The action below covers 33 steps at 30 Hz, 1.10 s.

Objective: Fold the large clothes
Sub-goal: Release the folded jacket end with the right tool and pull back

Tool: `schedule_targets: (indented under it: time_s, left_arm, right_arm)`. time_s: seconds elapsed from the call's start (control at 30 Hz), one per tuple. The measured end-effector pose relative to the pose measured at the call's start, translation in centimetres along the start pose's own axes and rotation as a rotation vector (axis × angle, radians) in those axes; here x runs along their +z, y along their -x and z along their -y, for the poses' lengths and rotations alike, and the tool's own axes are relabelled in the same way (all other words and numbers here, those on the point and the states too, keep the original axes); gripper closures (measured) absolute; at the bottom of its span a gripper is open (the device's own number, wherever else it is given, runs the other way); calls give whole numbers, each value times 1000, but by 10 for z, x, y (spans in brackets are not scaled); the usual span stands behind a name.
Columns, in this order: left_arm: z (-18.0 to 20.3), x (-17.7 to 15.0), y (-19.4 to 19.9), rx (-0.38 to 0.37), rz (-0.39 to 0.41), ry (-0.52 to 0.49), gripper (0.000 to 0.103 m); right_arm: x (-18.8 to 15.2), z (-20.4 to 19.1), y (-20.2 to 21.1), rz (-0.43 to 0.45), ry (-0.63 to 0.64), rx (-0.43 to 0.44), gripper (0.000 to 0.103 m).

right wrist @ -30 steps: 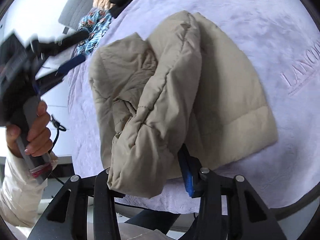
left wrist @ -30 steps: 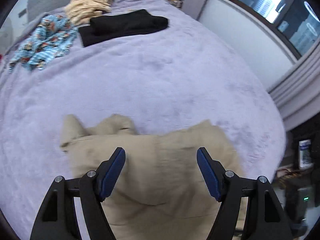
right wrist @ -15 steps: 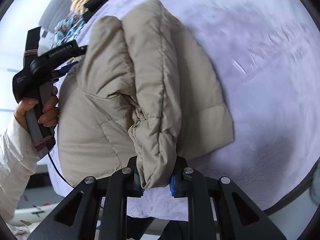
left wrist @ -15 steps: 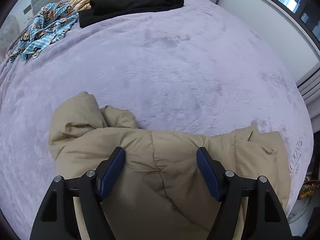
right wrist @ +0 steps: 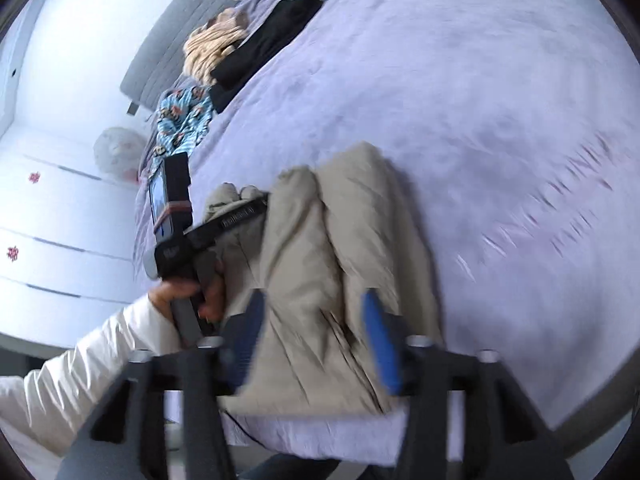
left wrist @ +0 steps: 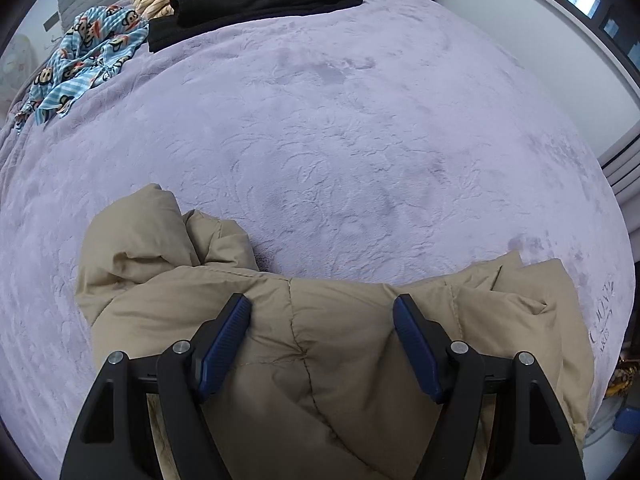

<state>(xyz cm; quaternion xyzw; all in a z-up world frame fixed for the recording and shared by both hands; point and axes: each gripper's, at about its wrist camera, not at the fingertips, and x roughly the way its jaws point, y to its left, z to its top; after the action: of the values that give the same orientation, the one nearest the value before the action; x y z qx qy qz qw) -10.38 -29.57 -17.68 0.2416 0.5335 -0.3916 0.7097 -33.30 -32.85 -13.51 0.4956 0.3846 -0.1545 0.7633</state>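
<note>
Soft, even daylight fills both fisheye views; edges curve and darken. The left wrist view is sharp, the right smeared with motion blur.

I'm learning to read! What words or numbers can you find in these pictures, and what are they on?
Stitched lettering on the purple blanket, near its edge: warped in the left wrist view, motion-blurred in the right wrist view; unreadable.
Printing on the left gripper arm, right wrist view: too small and blurred.
Red marks on the white drawers: decorations, too blurred to read.
Nothing else readable.
</note>
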Motion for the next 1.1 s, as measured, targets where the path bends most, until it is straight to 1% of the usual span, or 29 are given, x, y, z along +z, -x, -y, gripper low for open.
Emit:
schedule_targets:
  time_s: [0.07, 0.13, 0.17, 0.2, 0.23, 0.27, 0.33, 0.4, 0.5, 0.57, 0.63, 0.73, 0.87, 0.93, 0.97, 1.0, 1.03, 1.07, 1.1]
  left_arm:
    - [-3, 0, 4, -2, 1, 6, 29]
    - [-8, 2, 15, 2, 2, 21, 29]
    - [-14, 2, 25, -4, 13, 46, 29]
    - [-21, 2, 36, -12, 24, 69, 29]
    - [-29, 0, 49, -12, 36, 87, 29]
    - [-37, -4, 62, -2, 48, 100, 29]
    - [-55, -18, 84, 15, 70, 125, 29]
    - [-71, -42, 99, 26, 58, 153, 29]
    - [-80, -82, 103, 24, 1, 173, 29]
    - [-75, -107, 96, 23, -51, 174, 29]
    - [-69, -123, 93, 25, -72, 182, 29]
    - [-60, -131, 99, 56, -80, 174, 29]
    - [-59, -130, 105, 69, -108, 176, 29]
    - [-60, -130, 110, 82, -109, 188, 29]
    - [-62, -131, 113, 86, -100, 198, 26]
    - [-63, -133, 117, 85, -89, 210, 13]
    - [-64, -134, 122, 85, -71, 227, 5]
    - [-66, -136, 127, 86, -48, 246, 0]
    - [-68, -138, 132, 80, -31, 258, 0]
  right_arm:
    - [21, -1, -39, -50, -34, 17, 39]
    - [37, 3, -69, -116, -80, 36, 39]
    - [42, 4, -83, -133, -93, 29, 50]
    - [46, 2, -93, -149, -87, 24, 69]
    - [46, 0, -99, -159, -71, 0, 89]
    - [44, -3, -101, -160, -42, -33, 92]
    - [38, -11, -105, -162, 37, -104, 94]
    - [32, -8, -107, -177, 75, -153, 95]
    - [26, 4, -109, -187, 48, -156, 97]
    - [24, 9, -110, -186, 35, -154, 98]
    - [22, 8, -112, -194, 33, -162, 98]
    - [20, 2, -108, -200, 42, -167, 98]
    - [17, 4, -92, -210, 31, -155, 97]
    - [15, 5, -86, -213, 27, -157, 97]
    - [13, 5, -85, -215, 26, -162, 96]
    - [11, 5, -83, -222, 29, -177, 95]
    - [9, 5, -83, -227, 29, -181, 95]
    - [6, 5, -81, -228, 27, -179, 95]
    - [4, 5, -79, -226, 23, -180, 95]
